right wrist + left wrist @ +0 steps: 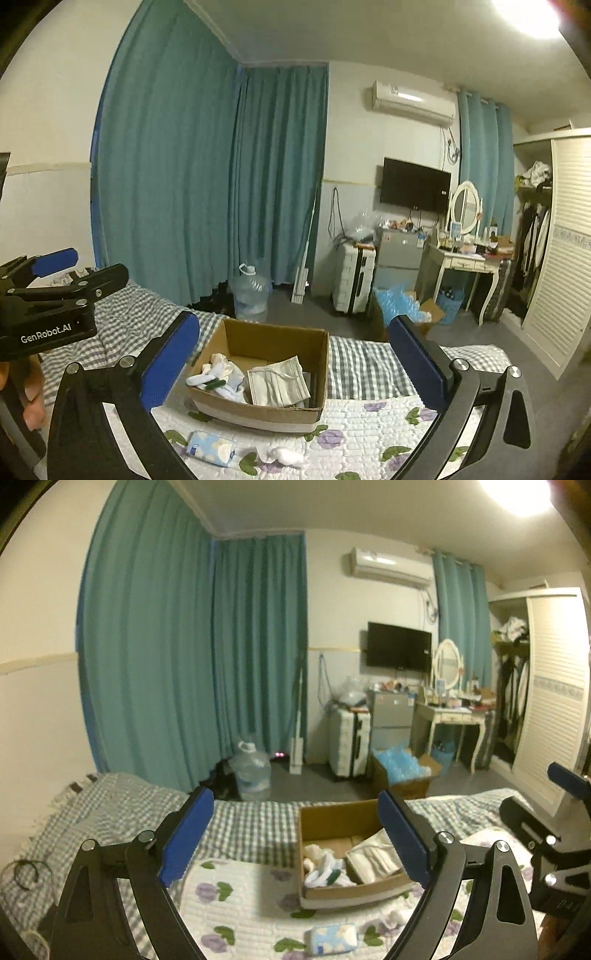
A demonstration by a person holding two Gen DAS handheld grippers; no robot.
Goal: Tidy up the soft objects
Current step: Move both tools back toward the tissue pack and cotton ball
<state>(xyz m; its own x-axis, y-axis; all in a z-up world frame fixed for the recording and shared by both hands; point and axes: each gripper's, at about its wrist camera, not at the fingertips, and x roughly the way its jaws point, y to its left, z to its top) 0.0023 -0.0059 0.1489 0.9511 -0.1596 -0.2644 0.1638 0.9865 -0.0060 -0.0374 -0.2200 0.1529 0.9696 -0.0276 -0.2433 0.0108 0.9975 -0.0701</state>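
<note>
An open cardboard box (332, 821) (258, 410) stands on the floral quilt (240, 915) (369, 428). Inside it lie white socks (321, 867) (221, 376) on the left and folded face masks (373, 856) (277, 384) on the right. A small blue-and-white tissue pack (332, 938) (210, 448) rests on the quilt in front of the box, with a white wad (286, 455) beside it. My left gripper (293, 805) and right gripper (293, 325) both hover above the near side of the box, jaws wide and nothing between them. Each also shows at the other view's edge.
A grey checked sheet (122, 812) (369, 362) covers the bed beyond the quilt, with a dark loop of cord (26, 873) at its left. On the floor past the bed stand a water jug (253, 771), a suitcase (349, 742), a carton of blue packets (402, 771) and a dressing table (454, 720).
</note>
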